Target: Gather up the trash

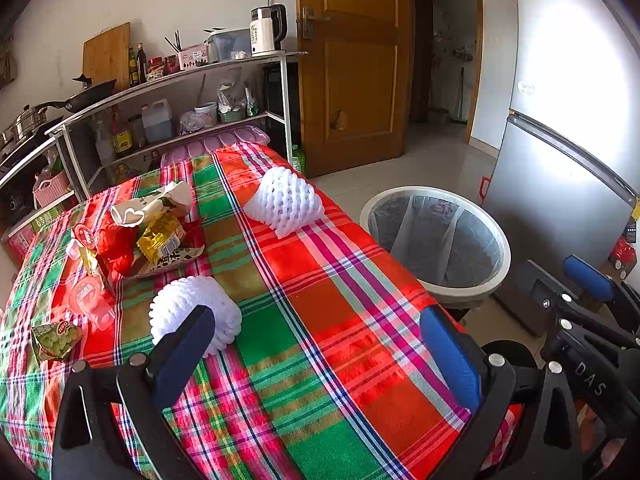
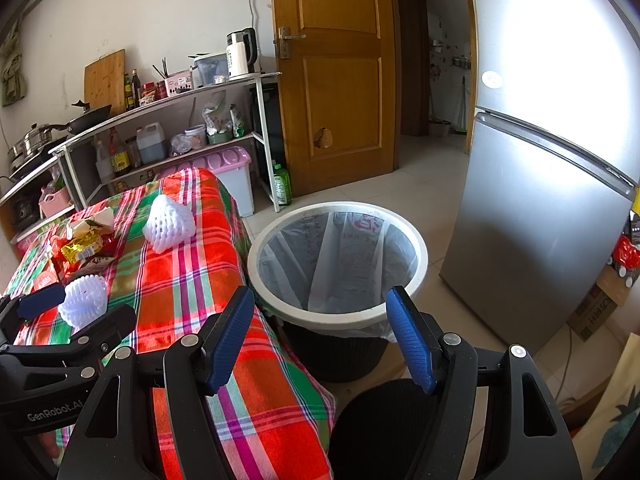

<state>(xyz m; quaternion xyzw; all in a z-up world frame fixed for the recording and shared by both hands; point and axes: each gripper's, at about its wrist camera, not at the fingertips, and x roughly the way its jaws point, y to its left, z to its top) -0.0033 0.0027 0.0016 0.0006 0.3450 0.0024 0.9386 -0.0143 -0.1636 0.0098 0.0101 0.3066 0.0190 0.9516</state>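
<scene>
Both tongs, left tongs (image 1: 320, 364) and right tongs (image 2: 320, 340), are spread; we risk crushing the near foam net (image 1: 192, 312), or it slipping free.

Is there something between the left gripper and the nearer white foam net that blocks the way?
Nothing visible does. The left gripper is open over bare tablecloth, and the nearer foam net lies just beyond its left finger, uncovered.

Harsh fridge (image 1: 568, 128) glare (fisheye-bent edges)
</scene>
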